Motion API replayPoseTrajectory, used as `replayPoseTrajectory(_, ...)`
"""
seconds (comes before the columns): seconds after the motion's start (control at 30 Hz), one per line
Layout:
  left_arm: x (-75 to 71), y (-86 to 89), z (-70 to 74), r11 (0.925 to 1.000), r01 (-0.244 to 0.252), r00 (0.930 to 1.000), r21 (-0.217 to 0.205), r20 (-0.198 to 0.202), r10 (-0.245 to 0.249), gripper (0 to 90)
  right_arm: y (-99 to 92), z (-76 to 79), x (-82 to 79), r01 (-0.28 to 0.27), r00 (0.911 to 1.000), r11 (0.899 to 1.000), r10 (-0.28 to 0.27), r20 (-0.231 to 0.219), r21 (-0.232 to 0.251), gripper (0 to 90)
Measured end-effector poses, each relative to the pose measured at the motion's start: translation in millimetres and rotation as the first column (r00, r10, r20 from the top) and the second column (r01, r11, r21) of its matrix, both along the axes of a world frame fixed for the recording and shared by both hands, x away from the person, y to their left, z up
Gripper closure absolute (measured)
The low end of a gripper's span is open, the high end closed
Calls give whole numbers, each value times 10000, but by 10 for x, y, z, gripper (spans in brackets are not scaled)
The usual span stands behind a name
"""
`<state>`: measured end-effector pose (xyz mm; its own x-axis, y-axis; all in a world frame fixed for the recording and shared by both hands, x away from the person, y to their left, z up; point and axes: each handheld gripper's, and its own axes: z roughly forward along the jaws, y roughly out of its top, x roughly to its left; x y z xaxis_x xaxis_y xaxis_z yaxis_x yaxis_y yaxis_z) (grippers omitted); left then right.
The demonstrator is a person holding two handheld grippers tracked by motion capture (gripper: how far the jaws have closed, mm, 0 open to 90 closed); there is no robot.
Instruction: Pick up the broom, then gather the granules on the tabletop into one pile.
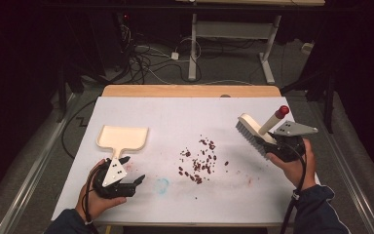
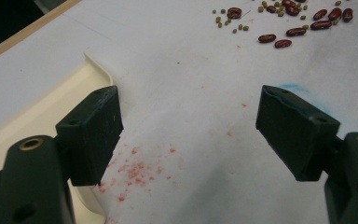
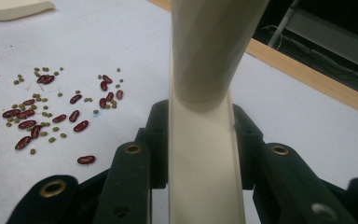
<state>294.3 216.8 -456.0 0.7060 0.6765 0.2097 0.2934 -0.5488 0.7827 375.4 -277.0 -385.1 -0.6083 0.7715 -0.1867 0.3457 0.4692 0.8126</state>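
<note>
At the lower left of the high view, the left gripper (image 1: 132,170) sits low over the table (image 1: 185,109) with its jaws spread wide and nothing between them; the handle of the cream dustpan (image 1: 122,137) lies just beyond it. At the right, the right gripper (image 1: 268,145) is clamped tight on the brush (image 1: 253,131), bristles pointing towards the centre and its red-tipped handle slanting up to the right. Between the two, mid-frame, the beans (image 1: 199,158) lie scattered loose.
</note>
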Motion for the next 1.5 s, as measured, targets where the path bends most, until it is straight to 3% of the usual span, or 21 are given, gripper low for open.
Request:
replayPoseTrajectory(0.17,1,1,-10,9999,127,9999,72,-69,-126,206,-18,-2,13,-54,10000,9997,55,-33,239,675)
replayPoseTrajectory(0.3,-4,20,-12,9999,157,9998,1,-100,-157,196,5,-7,30,121,9999,9999,-122,-11,-118,675)
replayPoseTrajectory(0.67,-8,0,-3,9999,121,9999,41,-63,-121,195,76,-62,79,204,9996,9992,-210,-165,-352,675)
replayPoseTrajectory(0.9,9,3,-19,9998,177,9997,-1,-171,-177,166,186,-136,254,409,9991,9957,-414,-39,-837,675)
replayPoseTrajectory(1.13,53,-4,-41,9999,117,9996,113,-260,-114,166,492,-411,541,917,9957,9782,-880,281,-1861,676)
replayPoseTrajectory(1.2,49,-11,-58,9999,73,9989,119,-465,-67,166,599,-455,561,748,9969,9800,-692,364,-1843,676)
replayPoseTrajectory(1.33,35,-14,-51,9998,147,9991,97,-390,-143,166,941,-570,579,335,9985,9771,-234,503,-2100,676)
replayPoseTrajectory(1.43,25,-5,-43,9998,161,9985,-89,-520,-165,166,1045,-622,586,67,9991,9830,12,431,-1835,675)
replayPoseTrajectory(1.5,28,9,-42,9996,190,9980,-218,-595,-202,167,1146,-654,569,-158,9982,9784,272,526,-2061,674)
